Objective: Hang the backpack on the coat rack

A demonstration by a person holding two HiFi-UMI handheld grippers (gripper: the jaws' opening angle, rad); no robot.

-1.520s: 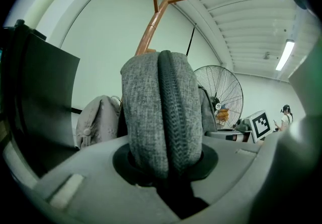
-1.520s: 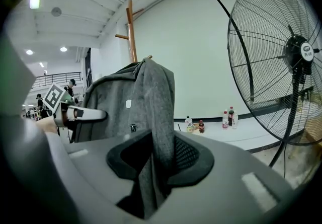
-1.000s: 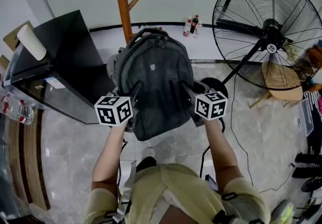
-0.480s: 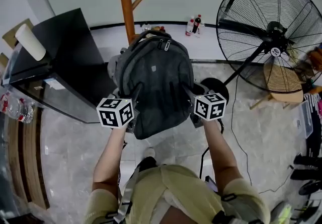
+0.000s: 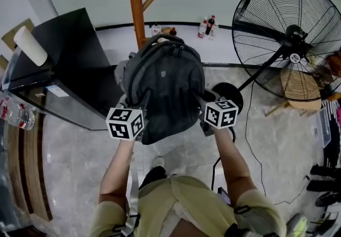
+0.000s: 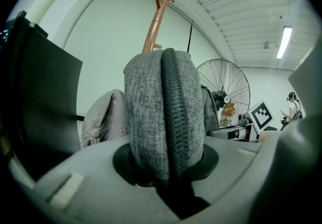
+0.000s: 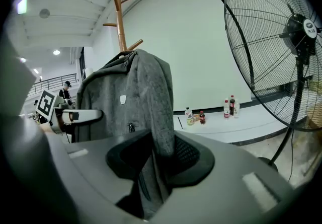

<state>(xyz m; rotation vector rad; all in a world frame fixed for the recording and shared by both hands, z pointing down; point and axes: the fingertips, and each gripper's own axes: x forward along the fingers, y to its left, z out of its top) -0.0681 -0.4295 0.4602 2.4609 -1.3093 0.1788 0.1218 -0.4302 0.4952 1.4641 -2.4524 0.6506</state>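
hanging between left claw (image 5: 143, 98) and right claw (image 5: 199, 97), each clamped on 1 side: the backpack (image 5: 165, 84)

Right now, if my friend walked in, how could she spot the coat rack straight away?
Start at the big black fan, then look left to the grey backpack held up in the middle. Right behind its top stands the coat rack. It is the only orange-brown wooden pole, with short pegs slanting upward.
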